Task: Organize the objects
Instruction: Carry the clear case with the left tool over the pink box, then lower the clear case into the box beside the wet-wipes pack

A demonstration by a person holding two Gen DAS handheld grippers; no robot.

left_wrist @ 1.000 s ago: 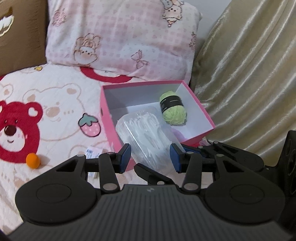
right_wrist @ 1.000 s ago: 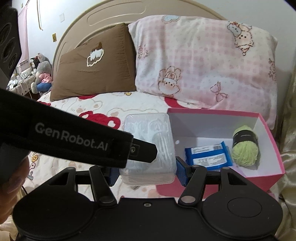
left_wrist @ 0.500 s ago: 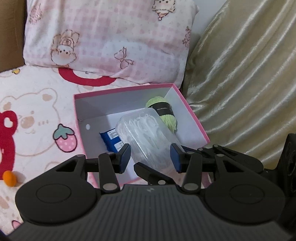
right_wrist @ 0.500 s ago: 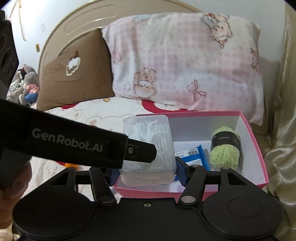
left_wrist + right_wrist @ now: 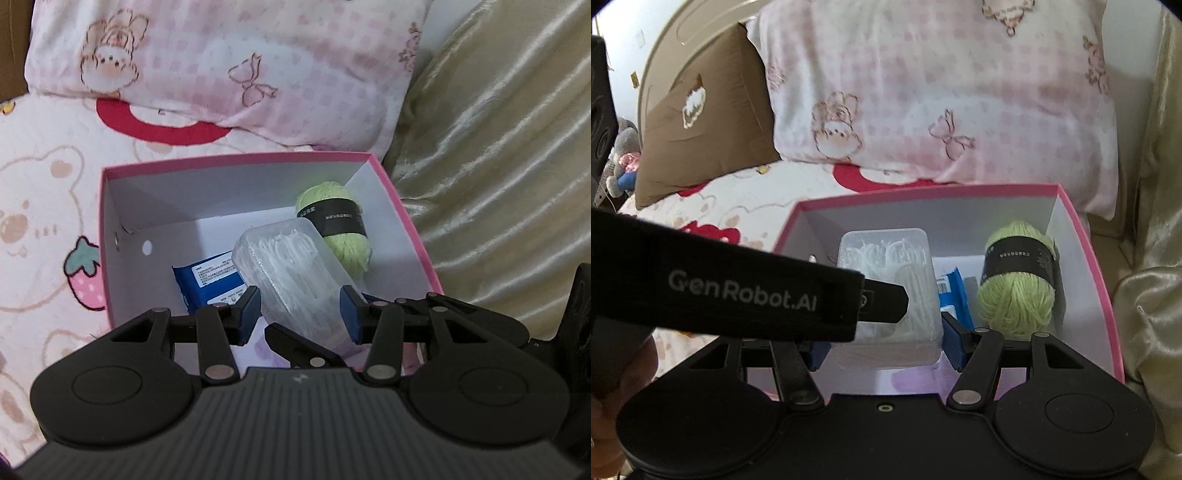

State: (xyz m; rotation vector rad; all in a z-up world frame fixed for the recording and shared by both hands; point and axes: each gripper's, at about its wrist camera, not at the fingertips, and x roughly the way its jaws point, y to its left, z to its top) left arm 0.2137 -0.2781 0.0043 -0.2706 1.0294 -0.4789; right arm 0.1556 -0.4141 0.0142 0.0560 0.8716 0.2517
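The bed (image 5: 44, 206) is the largest hazard: the pink box (image 5: 236, 160) sits on soft, printed bedding next to a pillow, so a downward push on its wall would probably tip or slide it rather than meet firm support. The box's open space is limited. The ball of green yarn (image 5: 343, 236) fills the right side, and if the load swings that way it could knock the yarn or jam against it. The clear case of floss picks (image 5: 291, 273) is held tilted over the inside of the box, between the left wall and the yarn. Whether it touches the bottom cannot be told. The left hand-held gripper (image 5: 300, 314) pinches it from one direction and the right hand-held gripper (image 5: 886, 350) pinches its two sides. If one lets go before the other, the smooth plastic could twist, slip and land on an edge, and its lid might pop open. Below it lies the blue packet (image 5: 210, 280), an uneven base on which the case could come to rest crooked. The fingers of the two tools also cross close together and could snag on each other when pulling out.
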